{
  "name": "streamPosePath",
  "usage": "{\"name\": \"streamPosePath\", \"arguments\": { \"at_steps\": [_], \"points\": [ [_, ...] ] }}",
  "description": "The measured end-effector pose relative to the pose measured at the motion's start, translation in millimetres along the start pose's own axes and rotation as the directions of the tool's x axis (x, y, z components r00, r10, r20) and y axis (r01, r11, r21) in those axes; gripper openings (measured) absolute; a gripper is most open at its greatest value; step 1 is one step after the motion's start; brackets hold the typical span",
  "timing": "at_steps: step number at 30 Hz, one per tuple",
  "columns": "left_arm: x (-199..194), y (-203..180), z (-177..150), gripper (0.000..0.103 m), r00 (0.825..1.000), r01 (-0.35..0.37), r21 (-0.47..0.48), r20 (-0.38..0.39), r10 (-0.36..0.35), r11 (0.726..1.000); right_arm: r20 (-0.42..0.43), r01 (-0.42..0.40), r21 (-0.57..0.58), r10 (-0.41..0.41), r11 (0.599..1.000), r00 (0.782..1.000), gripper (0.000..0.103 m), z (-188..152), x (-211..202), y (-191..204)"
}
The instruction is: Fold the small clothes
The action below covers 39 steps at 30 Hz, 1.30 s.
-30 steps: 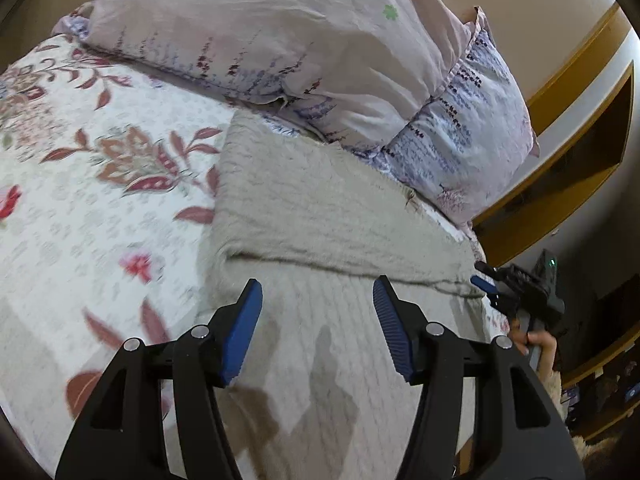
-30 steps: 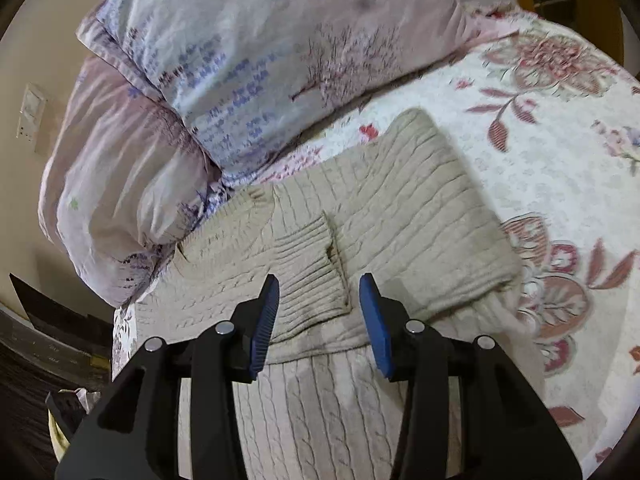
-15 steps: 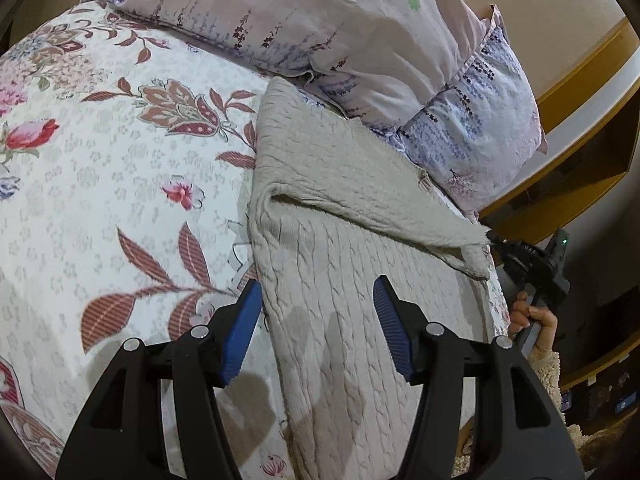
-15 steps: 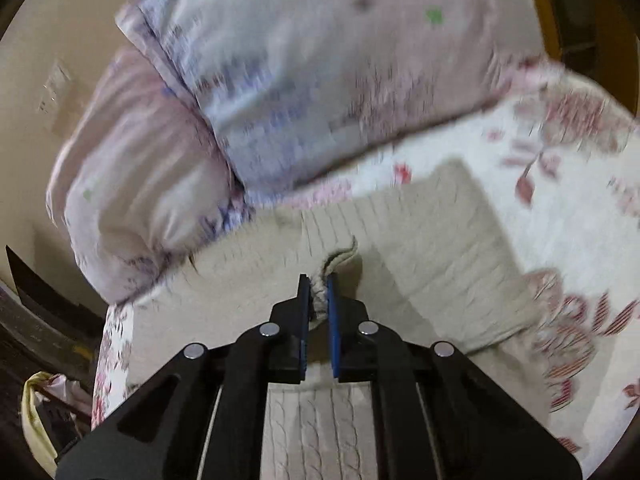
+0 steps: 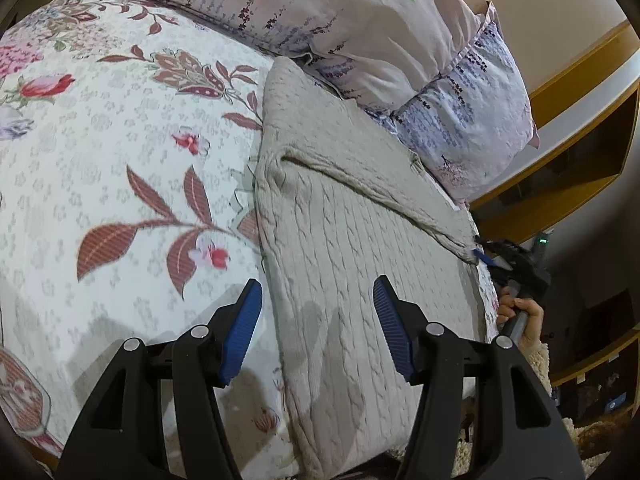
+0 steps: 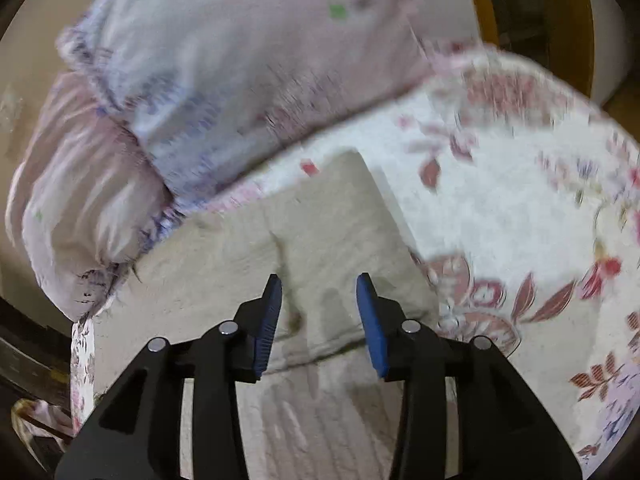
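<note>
Beige cable-knit sweater [image 5: 360, 248] lies flat on the bed's floral bedspread [image 5: 120, 160], upper part folded down over the body, top edge against two lilac-print pillows [image 5: 360, 20]. Left gripper [image 5: 318, 320] hovers over the sweater's near side edge, fingers released with nothing between them. Right gripper [image 6: 318, 312] hangs above the folded portion; its fingers are opening, no fabric pinched between the blue pads; view blurred. A hand [image 5: 520, 312] holds the right gripper's handle at the bed's far side.
</note>
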<state>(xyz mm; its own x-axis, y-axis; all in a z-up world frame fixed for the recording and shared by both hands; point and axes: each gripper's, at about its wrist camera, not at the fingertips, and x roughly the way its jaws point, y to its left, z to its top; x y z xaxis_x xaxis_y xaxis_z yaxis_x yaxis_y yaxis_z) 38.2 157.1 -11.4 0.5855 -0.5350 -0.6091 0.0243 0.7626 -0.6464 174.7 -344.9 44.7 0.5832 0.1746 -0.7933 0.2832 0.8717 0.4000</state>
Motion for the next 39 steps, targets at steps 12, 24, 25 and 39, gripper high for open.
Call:
{"name": "streamPosePath", "arguments": {
  "at_steps": [12, 24, 25, 39],
  "points": [
    [-13.6, -2.0, -25.4, 0.058, 0.998, 0.053, -0.031, -0.019, -0.053, 0.998, -0.034, -0.189, -0.03, 0.188, 0.982, 0.982, 0.057, -33.7, -58.5, -37.1],
    [-37.8, -5.0, -70.2, 0.058, 0.99, 0.134, -0.062, -0.031, -0.136, 0.989, -0.227, -0.253, 0.053, 0.259, 0.966, 0.939, 0.044, -99.7, -103.2, -97.3],
    [-39.5, -4.6, -73.3, 0.058, 0.989, 0.143, -0.069, -0.031, -0.146, 0.987, -0.241, -0.275, 0.056, 0.28, 0.96, 0.929, 0.042, -105.8, -106.3, -97.1],
    [-23.2, -18.7, -108.1, 0.052, 0.967, 0.198, -0.056, -0.154, -0.205, 0.979, -0.338, -0.396, 0.037, 0.384, 0.918, 0.859, 0.026, -160.0, -151.3, -99.6]
  ]
}}
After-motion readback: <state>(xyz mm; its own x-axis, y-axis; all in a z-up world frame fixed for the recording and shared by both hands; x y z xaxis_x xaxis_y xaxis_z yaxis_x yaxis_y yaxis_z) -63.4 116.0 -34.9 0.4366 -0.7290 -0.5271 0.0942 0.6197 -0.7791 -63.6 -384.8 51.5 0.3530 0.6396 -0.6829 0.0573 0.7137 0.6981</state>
